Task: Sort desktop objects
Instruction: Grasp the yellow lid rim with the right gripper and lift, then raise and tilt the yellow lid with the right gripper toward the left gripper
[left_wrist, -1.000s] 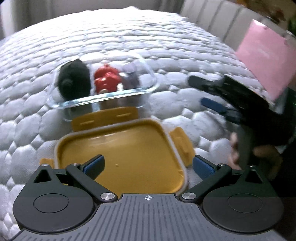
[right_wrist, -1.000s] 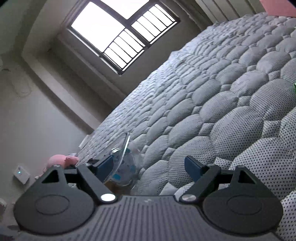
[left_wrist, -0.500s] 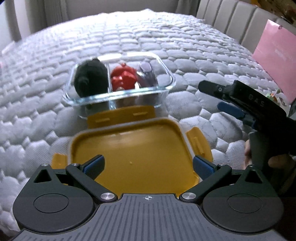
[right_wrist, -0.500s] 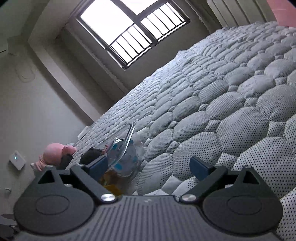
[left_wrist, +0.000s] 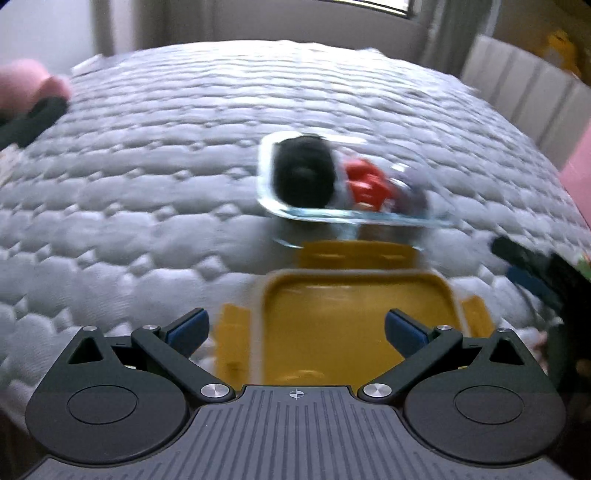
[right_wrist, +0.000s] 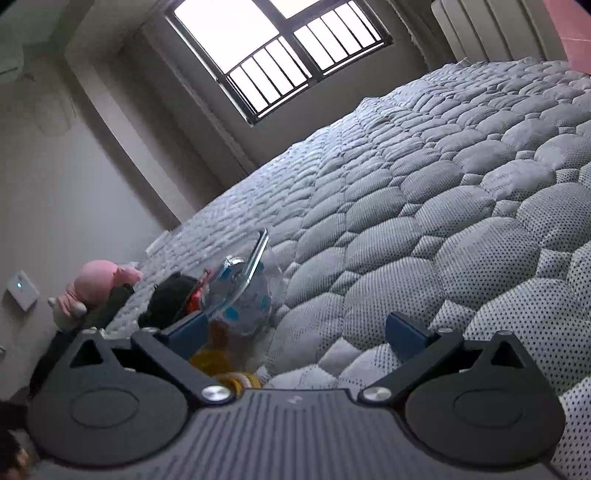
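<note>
Lying across the quilted bed (left_wrist: 147, 192), far right of centre, the glass box (left_wrist: 354, 218) holds the sorted bits; its yellow lid (left_wrist: 354, 325) lies nearer. Both claws, left (left_wrist: 294, 329) and right (right_wrist: 295, 330), spread empty. Lidding looks next.

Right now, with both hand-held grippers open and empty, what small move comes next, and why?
Probably ease the left hand-held gripper forward and down to pinch the near edge of the yellow lid. The lid lies off the glass container, which already holds the black, red and grey items, and the jaws stand open above it.
</note>
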